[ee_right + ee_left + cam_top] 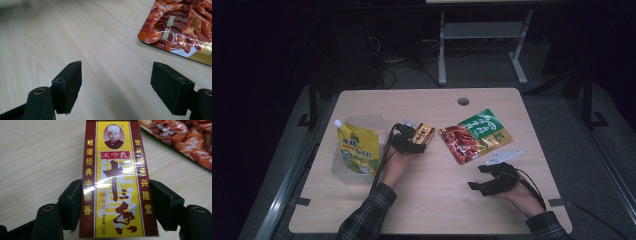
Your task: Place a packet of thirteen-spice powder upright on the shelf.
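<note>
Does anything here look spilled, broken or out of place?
Nothing stands out. The left gripper squarely clamps an intact seasoning box; the snack packet lies flat, and the yellow pouch sits in its clear bin.

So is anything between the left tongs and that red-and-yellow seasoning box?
No: the left tongs already have their jaws against both sides of the red-and-yellow seasoning box, with nothing visible between them.

Spice box (423, 134) between pouch (357, 148) left, snack bag (475, 135) right.
</note>
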Available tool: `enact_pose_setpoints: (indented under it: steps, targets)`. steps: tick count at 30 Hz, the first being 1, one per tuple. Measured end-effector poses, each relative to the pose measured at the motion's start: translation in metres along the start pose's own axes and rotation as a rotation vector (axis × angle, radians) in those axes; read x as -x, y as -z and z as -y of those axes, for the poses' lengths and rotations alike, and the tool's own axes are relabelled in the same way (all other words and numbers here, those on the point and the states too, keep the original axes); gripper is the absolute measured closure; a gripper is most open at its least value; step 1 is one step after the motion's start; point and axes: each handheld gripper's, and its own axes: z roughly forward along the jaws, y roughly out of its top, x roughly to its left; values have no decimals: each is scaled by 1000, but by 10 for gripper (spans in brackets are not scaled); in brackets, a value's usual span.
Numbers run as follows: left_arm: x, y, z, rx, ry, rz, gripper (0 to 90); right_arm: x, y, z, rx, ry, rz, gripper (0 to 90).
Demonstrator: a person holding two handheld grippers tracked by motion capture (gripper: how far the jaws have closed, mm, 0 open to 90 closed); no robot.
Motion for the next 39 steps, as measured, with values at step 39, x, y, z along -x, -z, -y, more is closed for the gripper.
enact_pose_setpoints:
  steps: [39]
  targets:
    - [64,72,55,0,-371,348,320,11,14,13,12,-37,28,229]
